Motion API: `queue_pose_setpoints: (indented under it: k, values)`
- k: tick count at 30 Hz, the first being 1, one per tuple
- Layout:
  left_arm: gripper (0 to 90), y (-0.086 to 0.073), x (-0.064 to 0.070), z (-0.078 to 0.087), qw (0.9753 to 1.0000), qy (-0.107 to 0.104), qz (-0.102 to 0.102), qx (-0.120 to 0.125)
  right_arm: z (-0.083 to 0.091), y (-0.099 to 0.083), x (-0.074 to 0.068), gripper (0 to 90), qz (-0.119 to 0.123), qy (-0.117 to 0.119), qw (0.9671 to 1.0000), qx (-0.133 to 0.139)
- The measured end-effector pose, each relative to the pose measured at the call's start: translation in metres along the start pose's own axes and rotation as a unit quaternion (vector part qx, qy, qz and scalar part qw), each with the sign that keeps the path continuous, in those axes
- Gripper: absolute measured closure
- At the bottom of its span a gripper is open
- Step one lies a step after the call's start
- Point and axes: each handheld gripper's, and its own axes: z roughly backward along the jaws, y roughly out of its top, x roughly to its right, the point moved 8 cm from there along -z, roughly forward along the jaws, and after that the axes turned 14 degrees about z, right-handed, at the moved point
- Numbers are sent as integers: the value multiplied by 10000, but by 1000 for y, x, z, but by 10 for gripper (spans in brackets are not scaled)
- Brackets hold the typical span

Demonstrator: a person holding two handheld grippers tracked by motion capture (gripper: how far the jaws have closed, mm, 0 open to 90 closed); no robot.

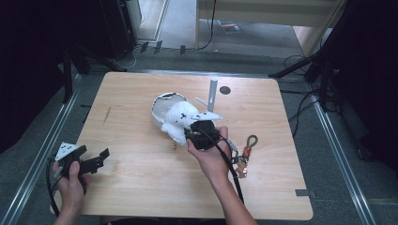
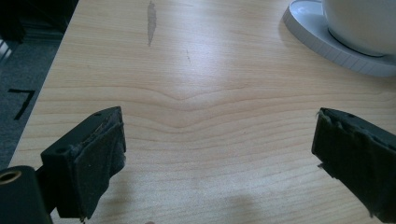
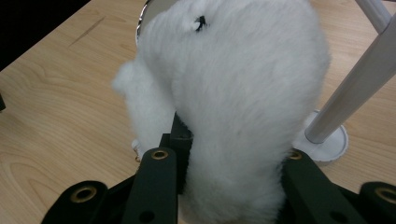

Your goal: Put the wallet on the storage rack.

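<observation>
A white fluffy plush toy (image 1: 179, 119) with a small black stitched mark is held just above the wooden table (image 1: 141, 168), against a round white bowl (image 1: 159, 107) with a shiny rim. My right gripper (image 1: 191, 130) is shut on the toy's lower part. In the right gripper view the plush toy (image 3: 233, 93) bulges up between the two black jaws of my right gripper (image 3: 229, 163). My left gripper (image 1: 95, 152) stands open near the table's front left corner, nothing in it. In its own view my left gripper (image 2: 219, 149) has its pads wide apart over bare wood.
A white post with side pegs (image 1: 212, 93) stands right behind the toy, and its round base (image 3: 327, 142) lies close to my right jaw. A strap with an orange carabiner (image 1: 246, 152) lies right of my hand. A white saucer (image 2: 317, 37) carries the bowl.
</observation>
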Motion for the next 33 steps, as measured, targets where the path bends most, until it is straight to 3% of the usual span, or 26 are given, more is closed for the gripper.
queue_pose_setpoints:
  k: [22,30,33]
  values:
    - [35,0,0,0,10000,7,-45,-23,-29,19,8,672,31,-341,9990,-295]
    - [35,0,0,0,10000,4,-40,-17,-36,28,9,611,20,-411,9989,-238]
    - [35,0,0,0,10000,2,-39,-14,-33,34,10,551,-5,-427,9991,-77]
